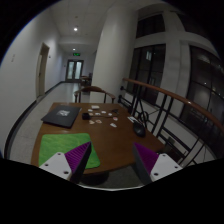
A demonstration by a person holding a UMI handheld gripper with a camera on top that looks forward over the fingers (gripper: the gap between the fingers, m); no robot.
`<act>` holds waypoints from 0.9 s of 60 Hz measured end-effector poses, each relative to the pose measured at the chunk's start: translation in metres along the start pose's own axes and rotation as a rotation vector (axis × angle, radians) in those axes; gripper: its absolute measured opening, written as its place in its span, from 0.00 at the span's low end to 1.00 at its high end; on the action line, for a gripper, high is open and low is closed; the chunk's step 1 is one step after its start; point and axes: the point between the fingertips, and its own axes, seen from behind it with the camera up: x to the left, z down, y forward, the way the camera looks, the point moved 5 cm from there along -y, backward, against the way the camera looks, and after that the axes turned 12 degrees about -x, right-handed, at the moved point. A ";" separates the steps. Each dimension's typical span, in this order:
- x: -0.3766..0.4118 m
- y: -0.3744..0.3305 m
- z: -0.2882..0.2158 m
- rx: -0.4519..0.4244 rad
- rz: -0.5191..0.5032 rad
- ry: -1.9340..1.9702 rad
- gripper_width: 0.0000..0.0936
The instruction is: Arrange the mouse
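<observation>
A brown wooden table (108,142) lies ahead of my gripper (112,153). The fingers are wide apart with nothing between them, and the purple pads (76,157) hang above the table's near edge. A small dark thing (138,125) that may be the mouse lies at the far right of the table, well beyond the fingers. A dark flat pad (62,116) lies at the far left. A green mat (48,150) lies at the near left, just beside the left finger.
Small white and dark items (110,117) are scattered at the table's far middle. Chairs (95,93) stand behind the table. A wooden handrail (172,97) and dark windows run along the right. A corridor with doors (75,68) stretches beyond.
</observation>
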 end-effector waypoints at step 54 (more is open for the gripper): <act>-0.194 0.340 0.097 0.167 -0.037 0.078 0.90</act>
